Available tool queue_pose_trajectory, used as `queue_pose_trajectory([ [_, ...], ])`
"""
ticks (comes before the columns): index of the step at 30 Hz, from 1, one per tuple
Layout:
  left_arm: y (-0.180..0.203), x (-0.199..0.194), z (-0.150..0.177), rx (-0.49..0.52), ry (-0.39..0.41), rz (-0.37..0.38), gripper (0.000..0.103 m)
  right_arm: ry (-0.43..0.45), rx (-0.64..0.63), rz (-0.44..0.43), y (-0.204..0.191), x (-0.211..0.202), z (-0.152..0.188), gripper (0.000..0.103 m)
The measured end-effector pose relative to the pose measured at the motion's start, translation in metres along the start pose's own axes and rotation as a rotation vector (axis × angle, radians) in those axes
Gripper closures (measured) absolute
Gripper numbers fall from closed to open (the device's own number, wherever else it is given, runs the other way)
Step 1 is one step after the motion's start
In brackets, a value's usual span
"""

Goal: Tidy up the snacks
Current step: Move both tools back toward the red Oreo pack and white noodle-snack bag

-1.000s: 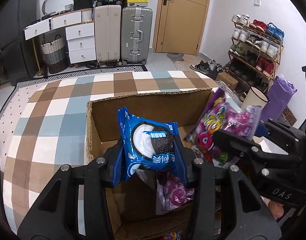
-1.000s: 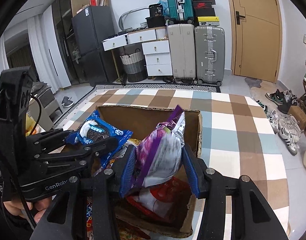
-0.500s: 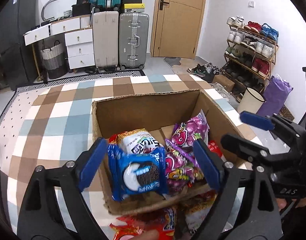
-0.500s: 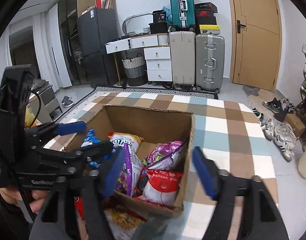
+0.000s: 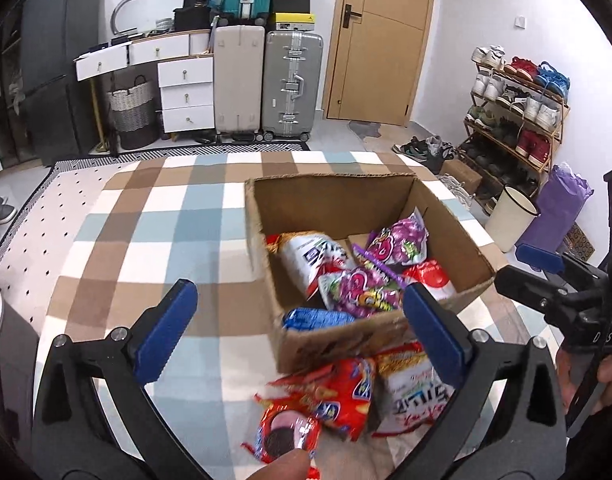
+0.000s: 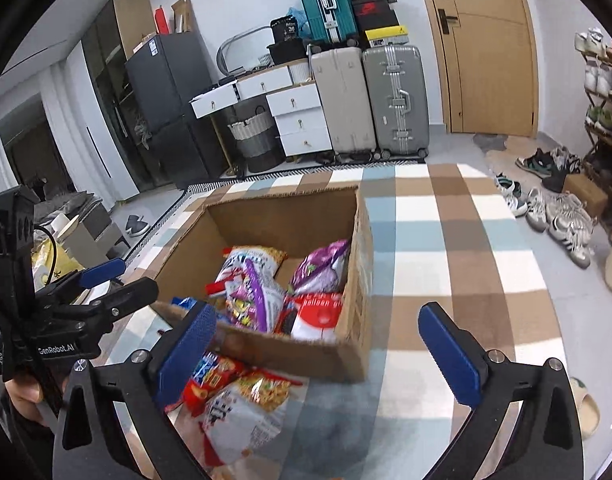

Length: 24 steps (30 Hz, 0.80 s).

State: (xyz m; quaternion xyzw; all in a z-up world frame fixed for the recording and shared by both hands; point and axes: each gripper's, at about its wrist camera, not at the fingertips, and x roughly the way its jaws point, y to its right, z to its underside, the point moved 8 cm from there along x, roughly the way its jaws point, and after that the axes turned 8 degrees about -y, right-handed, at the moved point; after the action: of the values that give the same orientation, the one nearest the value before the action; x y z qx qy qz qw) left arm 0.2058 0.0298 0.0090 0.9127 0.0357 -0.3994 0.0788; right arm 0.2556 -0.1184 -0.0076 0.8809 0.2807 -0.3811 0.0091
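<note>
- My left gripper [image 5: 295,326]: jaws at full spread, having just been opening; nothing sits between the blue pads [image 5: 167,330], which touch nothing. The blue cookie packet [image 5: 318,317] lies inside the cardboard box [image 5: 334,200] at its near wall, clear of the pads.
- My right gripper [image 6: 320,348]: jaws likewise wide apart and just opened, empty. The purple candy bag [image 6: 320,266] rests in the box against its right-hand wall, with a red-and-white pouch [image 6: 316,316] just in front of it.
- Step in hand, by my judgement: release is complete for both packets, and both tools stand back from the box rim.
- Outstanding stock: a red snack bag [image 5: 338,398], a round red cookie pack [image 5: 287,436] and a white noodle pack [image 5: 416,394] lie on the checked cloth [image 5: 165,224] just outside the near wall of the box. A fingertip [image 5: 285,466] shows at the bottom edge of the left view, touching or nearly touching the round pack; I cannot tell which.
- Next move calls for dropping each open gripper toward me onto one loose packet, pads straddling a flat edge, then closing lightly; crinkly film may slip.
- Box contents are piled toward the near side; the far half shows bare cardboard, so room remains.
</note>
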Motion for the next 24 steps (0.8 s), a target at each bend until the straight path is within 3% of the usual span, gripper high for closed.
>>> queue_pose_trajectory([
  [14,-0.025,-0.020,0.047,-0.016,-0.025,-0.043,0.001,-0.048,0.014,-0.006,-0.012,-0.008,0.031,0.000],
  [24,-0.045,-0.007,0.075,-0.062,-0.072,-0.058,0.001,-0.087,0.029,-0.019,-0.016,0.007,0.050,0.000],
])
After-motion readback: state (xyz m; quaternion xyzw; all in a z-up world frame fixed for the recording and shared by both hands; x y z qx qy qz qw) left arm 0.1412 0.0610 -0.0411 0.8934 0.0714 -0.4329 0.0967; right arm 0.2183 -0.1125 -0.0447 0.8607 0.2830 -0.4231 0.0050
